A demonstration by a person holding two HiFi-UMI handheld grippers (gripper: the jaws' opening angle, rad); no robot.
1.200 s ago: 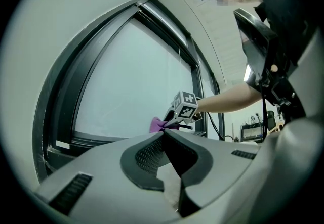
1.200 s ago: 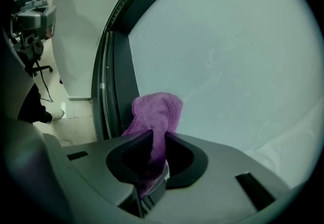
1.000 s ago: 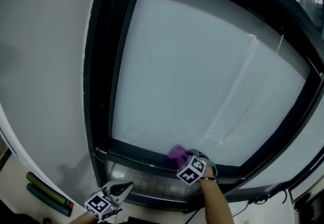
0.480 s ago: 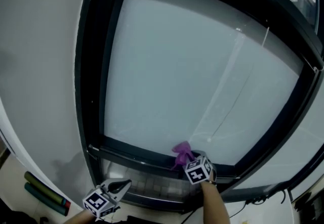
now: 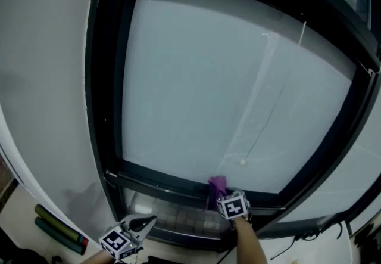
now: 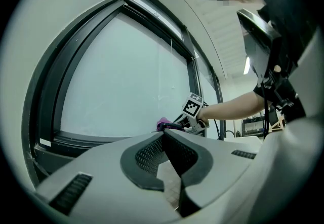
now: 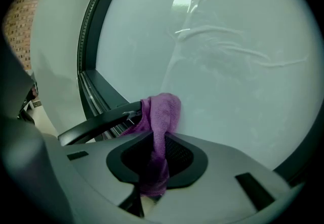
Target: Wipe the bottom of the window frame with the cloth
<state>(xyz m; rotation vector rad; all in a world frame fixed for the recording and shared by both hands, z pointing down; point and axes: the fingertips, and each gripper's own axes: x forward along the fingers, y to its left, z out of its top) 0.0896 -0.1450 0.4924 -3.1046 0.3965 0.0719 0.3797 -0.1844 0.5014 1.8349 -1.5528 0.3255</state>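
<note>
A purple cloth [image 5: 216,188] [image 7: 159,122] is pinched in my right gripper [image 5: 221,196] [image 7: 158,139], which is shut on it. The cloth rests against the black bottom rail of the window frame [image 5: 161,185] where it meets the frosted glass [image 5: 226,84]. In the left gripper view the cloth [image 6: 163,125] and the right gripper's marker cube [image 6: 193,107] show far ahead. My left gripper [image 5: 141,224] [image 6: 163,136] hangs low at the lower left, away from the frame, jaws shut with nothing between them.
A metal grille [image 5: 178,218] runs under the frame's bottom rail. Rolled mats, green and dark [image 5: 56,230], lie on the floor at the lower left. A white wall [image 5: 41,96] borders the frame on the left. A cable [image 5: 303,236] trails at the lower right.
My right gripper has slid the cloth a little to the right along the bottom rail. The head view has shifted slightly. The left gripper stays low at the lower left.
</note>
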